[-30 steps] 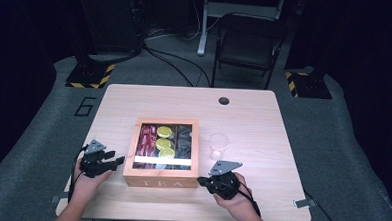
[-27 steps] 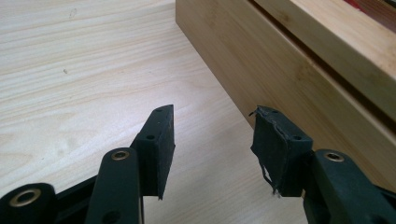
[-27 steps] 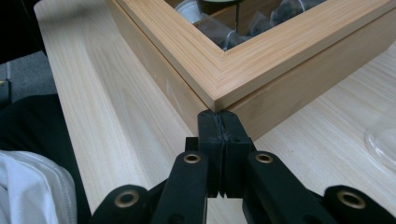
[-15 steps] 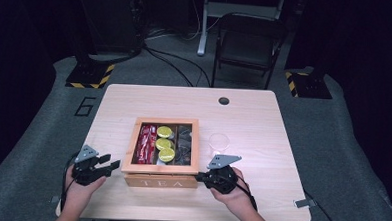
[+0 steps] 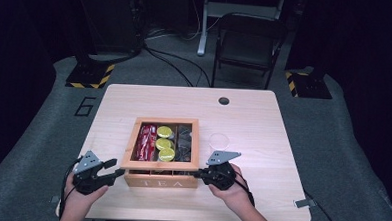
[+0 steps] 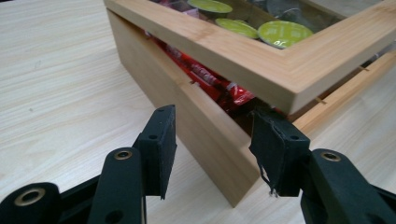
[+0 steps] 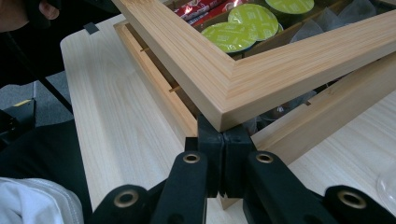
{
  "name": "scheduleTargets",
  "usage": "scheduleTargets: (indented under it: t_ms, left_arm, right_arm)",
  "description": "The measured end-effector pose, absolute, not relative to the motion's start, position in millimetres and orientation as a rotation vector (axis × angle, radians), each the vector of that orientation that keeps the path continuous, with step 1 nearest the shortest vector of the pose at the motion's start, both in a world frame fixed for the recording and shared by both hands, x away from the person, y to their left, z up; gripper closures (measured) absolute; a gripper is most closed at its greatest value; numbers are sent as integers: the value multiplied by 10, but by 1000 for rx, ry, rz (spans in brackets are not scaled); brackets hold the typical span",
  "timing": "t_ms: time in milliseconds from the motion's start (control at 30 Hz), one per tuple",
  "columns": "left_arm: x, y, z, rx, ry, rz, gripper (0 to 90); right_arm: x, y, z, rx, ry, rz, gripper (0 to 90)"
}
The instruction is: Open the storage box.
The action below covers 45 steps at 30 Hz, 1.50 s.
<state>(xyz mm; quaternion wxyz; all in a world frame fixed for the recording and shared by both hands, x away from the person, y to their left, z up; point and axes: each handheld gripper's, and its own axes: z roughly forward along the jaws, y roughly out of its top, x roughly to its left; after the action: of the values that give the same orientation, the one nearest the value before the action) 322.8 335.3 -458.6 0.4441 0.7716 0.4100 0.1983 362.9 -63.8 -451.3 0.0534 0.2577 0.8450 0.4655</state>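
Note:
A wooden tea box (image 5: 161, 181) marked "TEA" stands mid-table, its window-framed lid (image 5: 160, 165) raised a little at the front. Inside lie green capsules (image 5: 164, 144), red packets (image 5: 145, 142) and dark tea bags (image 5: 184, 142). My left gripper (image 5: 114, 169) is open at the box's front left corner, and in the left gripper view its jaws straddle that corner (image 6: 212, 144), one tip under the lid (image 6: 289, 79). My right gripper (image 5: 197, 174) is shut, and its joined tips (image 7: 223, 140) are wedged beneath the lid's front right corner (image 7: 224, 100).
A clear round cup (image 5: 218, 140) stands just right of the box, close to my right hand. The table (image 5: 253, 118) has a cable hole (image 5: 224, 100) near its far edge. A folding chair (image 5: 247, 42) and floor cables lie beyond.
My left gripper dropped slightly toward the near edge and now points at the box's front left corner. My right gripper edged left to the front right corner.

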Motion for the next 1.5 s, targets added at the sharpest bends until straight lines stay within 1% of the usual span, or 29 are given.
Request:
scheduleTargets:
  t_ms: [133,367,600,933,1167,1333,1500]
  left_arm:
    - [3209,3265,-4550,1941,968,502,490]
    - [3202,3152,-4504,1941,943,505,460]
    - [3199,3105,-4497,1962,938,592,461]
    - [3210,3115,-4475,1949,942,575,459]
    - [3223,3110,-4416,1952,925,603,459]
    - [3243,3113,-4359,1921,941,595,459]
    - [3280,3130,-4312,1893,959,564,459]
  right_arm:
    - [3637,-636,-4512,770,2571,1415,887]
    - [3627,-632,-4512,787,2563,1418,887]
    - [3625,-633,-4513,791,2549,1435,870]
    - [3611,-635,-4497,789,2500,1446,746]
    - [3620,-654,-4437,816,2457,1441,625]
    - [3647,-670,-4362,812,2423,1428,570]
    - [3676,-675,-4285,797,2417,1403,552]
